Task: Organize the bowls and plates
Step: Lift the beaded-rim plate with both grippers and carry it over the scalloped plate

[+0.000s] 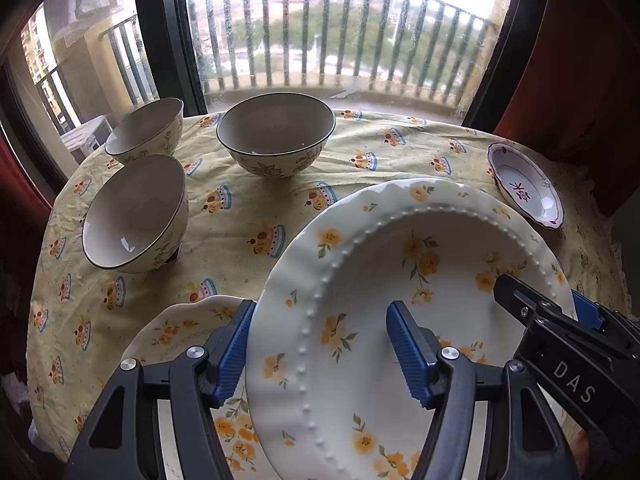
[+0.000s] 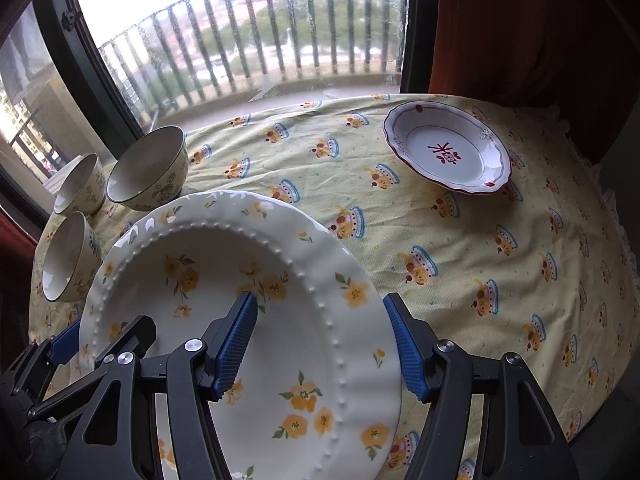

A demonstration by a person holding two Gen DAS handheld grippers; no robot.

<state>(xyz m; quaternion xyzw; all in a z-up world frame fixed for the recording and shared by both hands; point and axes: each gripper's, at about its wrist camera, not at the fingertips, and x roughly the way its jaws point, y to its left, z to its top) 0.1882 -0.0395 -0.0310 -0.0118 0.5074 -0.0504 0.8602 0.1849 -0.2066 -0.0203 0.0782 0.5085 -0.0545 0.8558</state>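
Left wrist view has the round tabletop [image 1: 132, 280] in its yellow printed cloth, and above it the big floral plate [image 1: 360, 280] is lifted and tilted over a second floral plate [image 1: 180, 332] lying flat. The left hand-held gripper [image 1: 320, 350] straddles its left rim while the right hand-held gripper [image 2: 320, 338] straddles the opposite rim, so both are clamped on the same plate. Three bowls [image 1: 138, 212] sit grouped at the far left, and a small red-trimmed dish [image 2: 448, 148] sits well apart at the far right.
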